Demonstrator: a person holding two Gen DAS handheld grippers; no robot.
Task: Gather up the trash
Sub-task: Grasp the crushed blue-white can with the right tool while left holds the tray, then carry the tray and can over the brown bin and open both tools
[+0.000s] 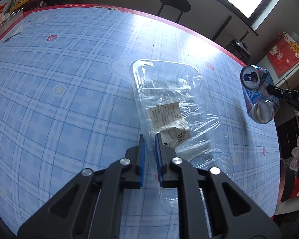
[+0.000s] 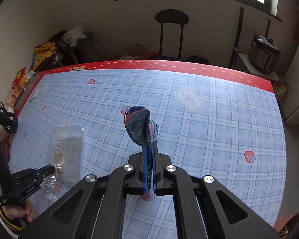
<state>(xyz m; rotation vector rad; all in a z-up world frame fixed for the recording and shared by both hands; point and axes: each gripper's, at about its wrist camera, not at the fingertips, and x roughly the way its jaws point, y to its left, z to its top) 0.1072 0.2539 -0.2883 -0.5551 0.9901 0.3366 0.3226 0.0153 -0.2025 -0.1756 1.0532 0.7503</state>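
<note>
Your left gripper (image 1: 150,137) is pinching the near edge of a clear plastic tray (image 1: 169,91), its blue pads narrow with only the thin film and rim between them. The tray is stretching away from the jaws over the blue plaid tablecloth (image 1: 59,99), wrapped in crinkled film, with a white printed label (image 1: 169,123) sitting just past your fingertips. Whether the tray is resting on the cloth or hanging slightly above it, you cannot tell from these views.

Moving right, your right gripper (image 2: 149,155) is clamping a crushed, folded blue and red drink can (image 2: 139,127), jaws nearly closed on the flattened middle. From the left wrist view the can (image 1: 257,91) is hanging near the table's right edge, both its ends facing the camera, well apart from the tray. A black stool (image 2: 171,20) is standing beyond the table's far red border.
</note>
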